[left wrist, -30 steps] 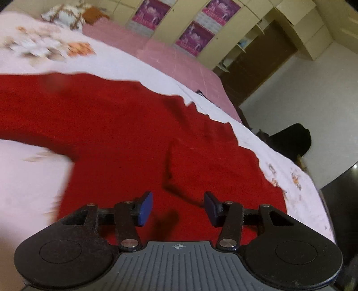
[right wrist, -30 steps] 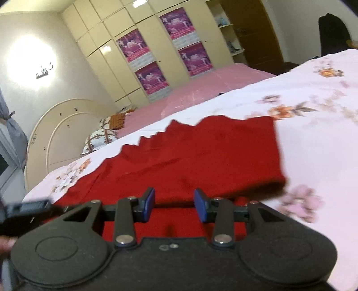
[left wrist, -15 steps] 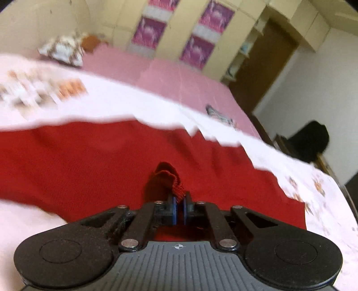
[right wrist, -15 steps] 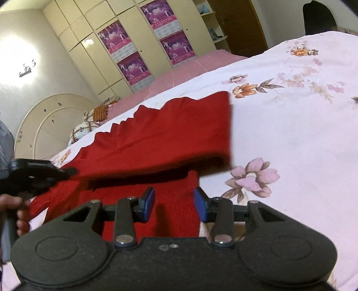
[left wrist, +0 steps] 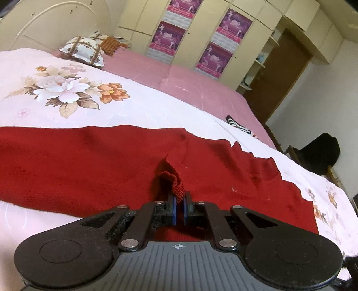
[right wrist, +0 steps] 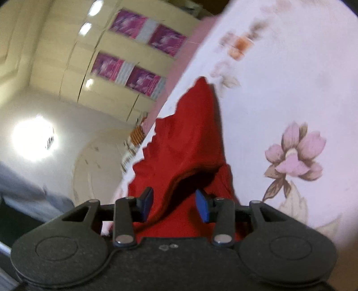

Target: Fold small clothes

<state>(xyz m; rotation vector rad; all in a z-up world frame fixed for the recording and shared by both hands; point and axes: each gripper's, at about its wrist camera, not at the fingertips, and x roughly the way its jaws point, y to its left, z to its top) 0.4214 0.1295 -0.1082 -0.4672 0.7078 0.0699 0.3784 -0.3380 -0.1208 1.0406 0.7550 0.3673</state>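
A red knit garment [left wrist: 89, 161] lies spread across the floral white bedsheet [left wrist: 134, 107]. My left gripper [left wrist: 179, 201] is shut on a ribbed edge of it, and the pinched cloth [left wrist: 172, 179] stands up in a small loop just beyond the pads. In the right wrist view the picture is tilted and blurred. The garment's layered end [right wrist: 190, 134] runs away from my right gripper [right wrist: 174, 200]. Its jaws are opening, with red cloth lying between the blue pads [right wrist: 202, 208] and neither pad pressing on it.
A patterned pillow [left wrist: 82, 50] and a curved headboard [left wrist: 56, 20] are at the far left. Pink bedding [left wrist: 190, 82] lies behind the sheet, with a small striped item [left wrist: 237, 124] on it. Wardrobes with posters [left wrist: 201, 33] line the back wall. A dark heap [left wrist: 320, 152] sits at right.
The left gripper went from open to shut on the garment's edge and drew it up into a loop. The right gripper rolled sharply and sank toward the garment's end.
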